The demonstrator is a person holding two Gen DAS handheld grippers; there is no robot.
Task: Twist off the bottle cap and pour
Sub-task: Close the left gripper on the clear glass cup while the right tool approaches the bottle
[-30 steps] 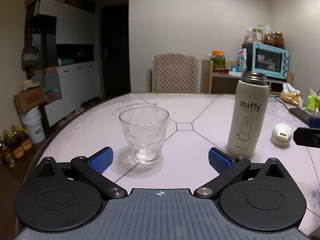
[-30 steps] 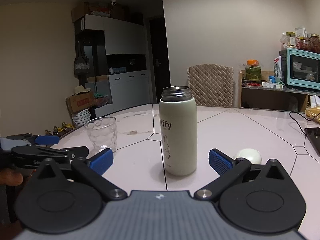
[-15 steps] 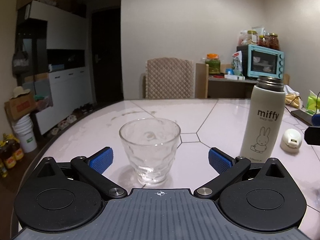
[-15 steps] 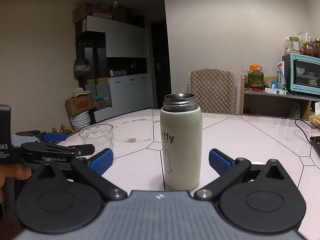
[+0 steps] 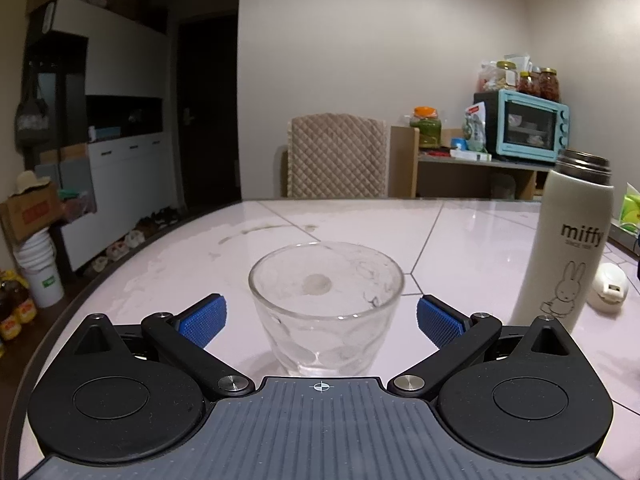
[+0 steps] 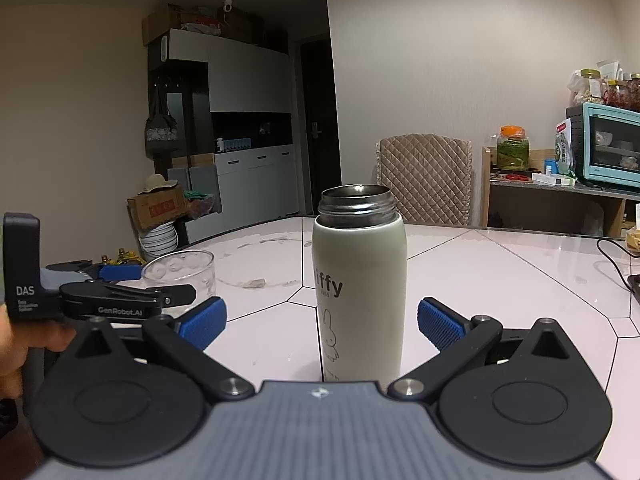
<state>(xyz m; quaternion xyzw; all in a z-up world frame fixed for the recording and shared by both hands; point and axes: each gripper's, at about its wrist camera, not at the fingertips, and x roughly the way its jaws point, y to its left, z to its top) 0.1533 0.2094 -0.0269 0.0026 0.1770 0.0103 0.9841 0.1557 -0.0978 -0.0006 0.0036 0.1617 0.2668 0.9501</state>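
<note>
From the left wrist camera, the left gripper (image 5: 320, 316) is wide open, with a blue pad on each side of the glass (image 5: 325, 306) and not touching it. The glass stands upright on the table (image 5: 472, 248), mouth up, clear and bumpy, and it looks empty. Off to the right stands the bottle (image 5: 568, 244), tall and straight, its long side going up and down and its open mouth pointing up. It is cream white with a silver threaded neck, the word "miffy" and a little rabbit drawn on it. The cap (image 5: 609, 287), small, white and round, lies on the table just beside the bottle on its right. From the right wrist camera, the right gripper (image 6: 322, 318) is wide open too, and the bottle (image 6: 360, 280) stands upright between its blue pads with gaps on both sides. There is no cap on the bottle. At the left, the left gripper (image 6: 132, 288) is held around the glass (image 6: 180, 270).
</note>
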